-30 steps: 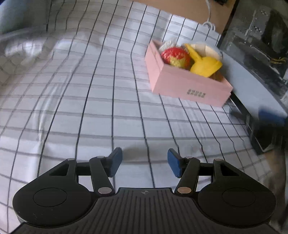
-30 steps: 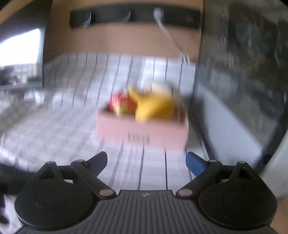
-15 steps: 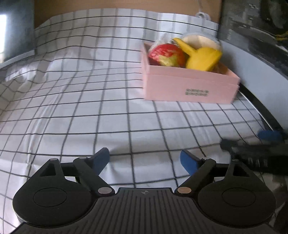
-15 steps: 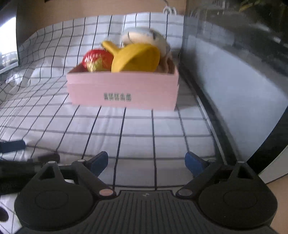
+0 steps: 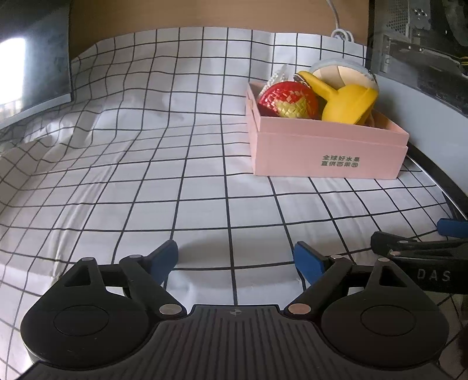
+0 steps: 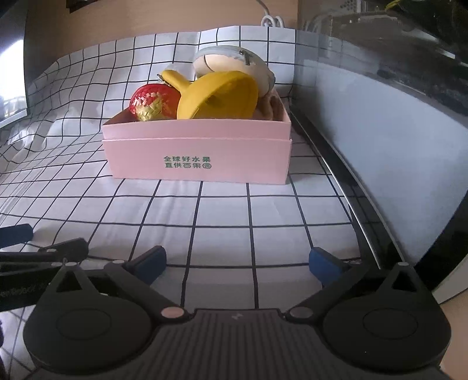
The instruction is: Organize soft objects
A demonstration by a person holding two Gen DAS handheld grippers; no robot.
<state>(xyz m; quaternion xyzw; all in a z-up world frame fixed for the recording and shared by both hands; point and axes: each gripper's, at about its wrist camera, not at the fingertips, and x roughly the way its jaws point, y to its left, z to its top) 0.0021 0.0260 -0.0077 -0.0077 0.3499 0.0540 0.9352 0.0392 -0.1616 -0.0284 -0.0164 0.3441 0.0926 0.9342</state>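
Near the table's far right edge, my pink box (image 6: pixel 199 152) holds a red woven ball (image 6: pixel 153 102), a yellow funnel (image 6: pixel 219 98) with its spout pointing up-left, and a pale pouch (image 6: pixel 231 62). My left hand-held gripper (image 5: pixel 235 260) gapes empty; my right hand-held gripper (image 6: pixel 237 263) is opening, empty.

A white cloth with a black grid (image 5: pixel 181 187) covers the desk, rumpled into folds toward nine o'clock. Behind it at twelve o'clock rises a tan wall (image 5: pixel 204 14), with a white cable (image 5: pixel 340 32) coiled at the cloth's far edge. A dark screen (image 5: pixel 32 70) stands at ten o'clock. Along three o'clock runs a dark glass-sided case (image 6: pixel 389 96), its side reflecting the room.
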